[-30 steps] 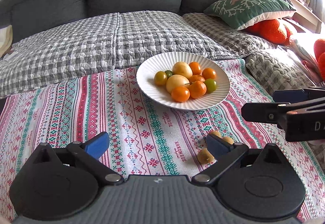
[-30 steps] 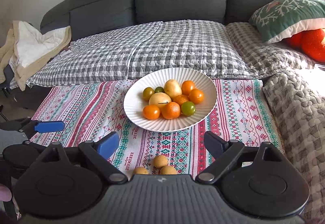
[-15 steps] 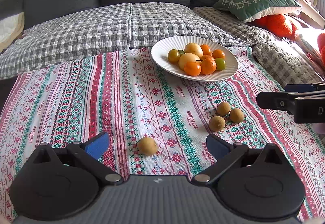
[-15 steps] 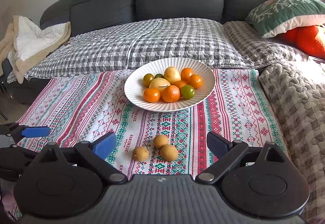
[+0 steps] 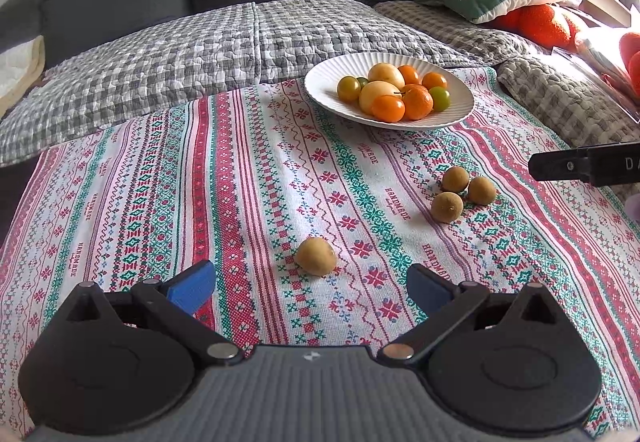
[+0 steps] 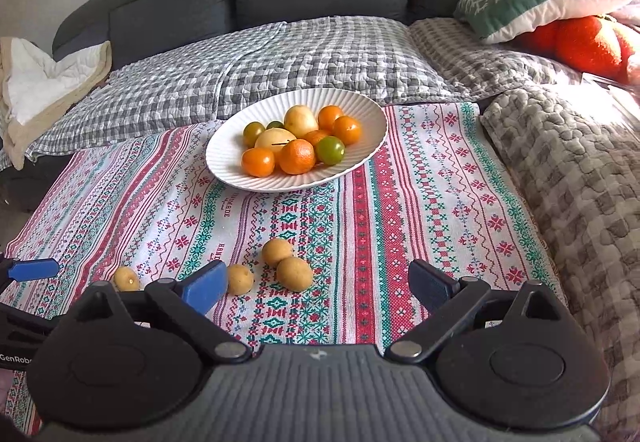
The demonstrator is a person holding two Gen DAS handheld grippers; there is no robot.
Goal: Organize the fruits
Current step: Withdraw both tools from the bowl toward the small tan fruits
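1. Left gripper [image 5: 310, 284]: jaws apart, empty, just short of a lone brown fruit [image 5: 316, 261].
2. Right gripper [image 6: 316, 282]: jaws apart, empty.
3. Three brown fruits [image 6: 294, 273] cluster near the white plate [image 6: 224, 161], which holds orange, yellow and green fruit.

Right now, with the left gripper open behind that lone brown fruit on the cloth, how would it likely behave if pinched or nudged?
The lone brown fruit looks round and smooth, so a nudge would probably roll it across the patterned cloth. It seems small and likely light. The left gripper is open well wider than the fruit, so an off-centre close might squirt it sideways.
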